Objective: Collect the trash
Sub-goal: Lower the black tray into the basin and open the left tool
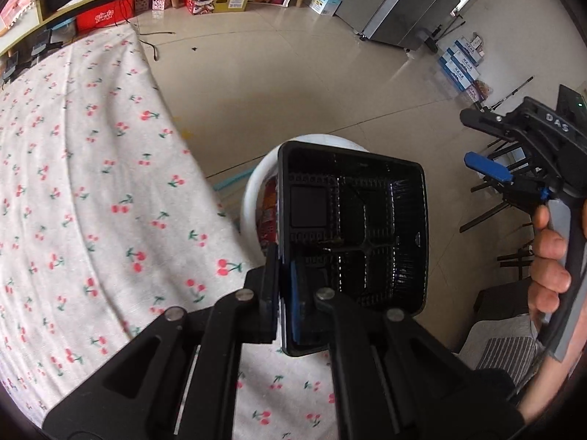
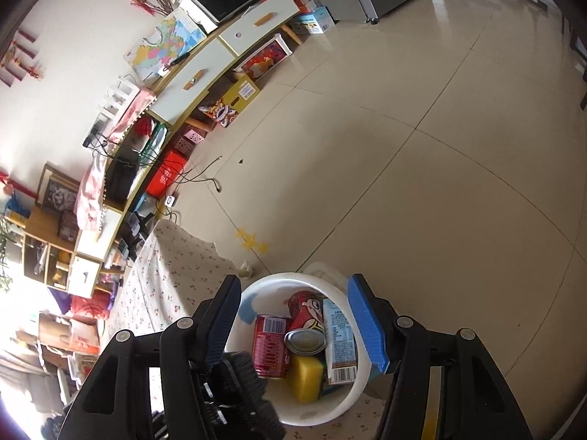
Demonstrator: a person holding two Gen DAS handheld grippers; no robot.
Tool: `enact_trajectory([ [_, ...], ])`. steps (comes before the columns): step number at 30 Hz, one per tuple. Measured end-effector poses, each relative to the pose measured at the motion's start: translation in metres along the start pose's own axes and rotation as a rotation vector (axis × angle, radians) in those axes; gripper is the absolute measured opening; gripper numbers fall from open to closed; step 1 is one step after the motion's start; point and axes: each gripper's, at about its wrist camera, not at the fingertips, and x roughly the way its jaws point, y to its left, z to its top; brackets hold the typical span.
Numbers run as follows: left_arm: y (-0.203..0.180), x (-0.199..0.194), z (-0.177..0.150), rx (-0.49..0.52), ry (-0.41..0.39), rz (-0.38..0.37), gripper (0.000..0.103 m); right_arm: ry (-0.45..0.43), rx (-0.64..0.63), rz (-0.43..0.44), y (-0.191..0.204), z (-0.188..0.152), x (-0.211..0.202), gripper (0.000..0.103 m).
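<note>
Inside white bucket (image 2: 352,388): cans (image 2: 269,346), sponge (image 2: 304,379), carton (image 2: 341,344).

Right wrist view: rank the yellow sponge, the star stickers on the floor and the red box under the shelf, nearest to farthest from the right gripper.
1. Yellow sponge: inside the white bin, between the right gripper fingers.
2. Star stickers: floor beyond the bin.
3. Red box: under the shelf, upper left.

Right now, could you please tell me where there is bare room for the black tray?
The cherry tablecloth left of the white bin lies bare. Inside the bin, only a strip along the near rim is free; cans, sponge and carton crowd the rest.
</note>
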Motion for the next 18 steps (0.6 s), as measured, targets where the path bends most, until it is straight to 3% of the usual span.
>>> enact_trajectory([
  [3,-0.010,0.024,0.005,-0.016,0.025,-0.002,0.006,0.004,0.027,0.021,-0.007,0.001,-0.003,0.062],
  [6,-0.018,0.036,0.009,-0.018,0.030,-0.008,0.013,0.000,0.024,0.034,-0.007,0.003,-0.004,0.062],
  [8,-0.026,0.035,0.011,0.027,0.011,0.012,0.047,-0.005,0.021,0.032,-0.003,0.003,-0.005,0.062],
  [10,-0.027,0.025,0.010,0.052,-0.023,0.048,0.061,0.008,-0.006,0.039,0.005,0.001,-0.002,0.062],
  [13,-0.017,0.009,0.011,0.050,-0.035,0.022,0.061,0.011,-0.045,0.038,0.015,-0.001,0.001,0.062],
  [18,0.006,-0.025,0.001,0.017,-0.055,0.046,0.061,-0.001,-0.064,0.041,0.025,-0.003,-0.001,0.062],
])
